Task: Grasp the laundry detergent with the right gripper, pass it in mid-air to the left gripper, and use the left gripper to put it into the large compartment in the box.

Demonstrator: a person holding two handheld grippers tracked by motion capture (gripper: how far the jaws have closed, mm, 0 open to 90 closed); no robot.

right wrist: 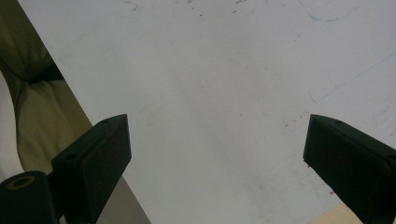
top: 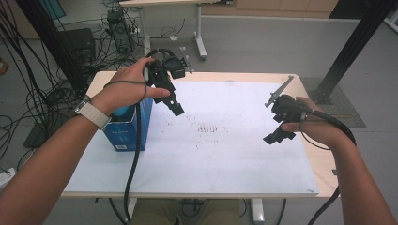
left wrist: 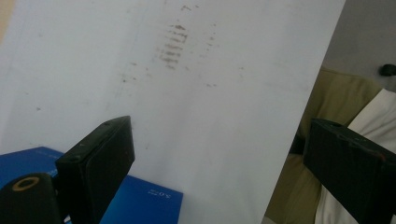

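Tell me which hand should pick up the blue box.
Left. The left tongs hang open right beside the blue box, which lies at the table's left edge. The right tongs, also open, are across the white sheet, far from it.

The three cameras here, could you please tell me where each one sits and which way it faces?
High view: above the person's side, looking forward and down on the white sheet; forearms, left gripper, right gripper.
Left gripper view: rides that gripper, looks down past open jaws at the blue box.
Right gripper view: rides that gripper, facing bare sheet.
Shared: the sheet's smudge marks appear in the high and left gripper views.
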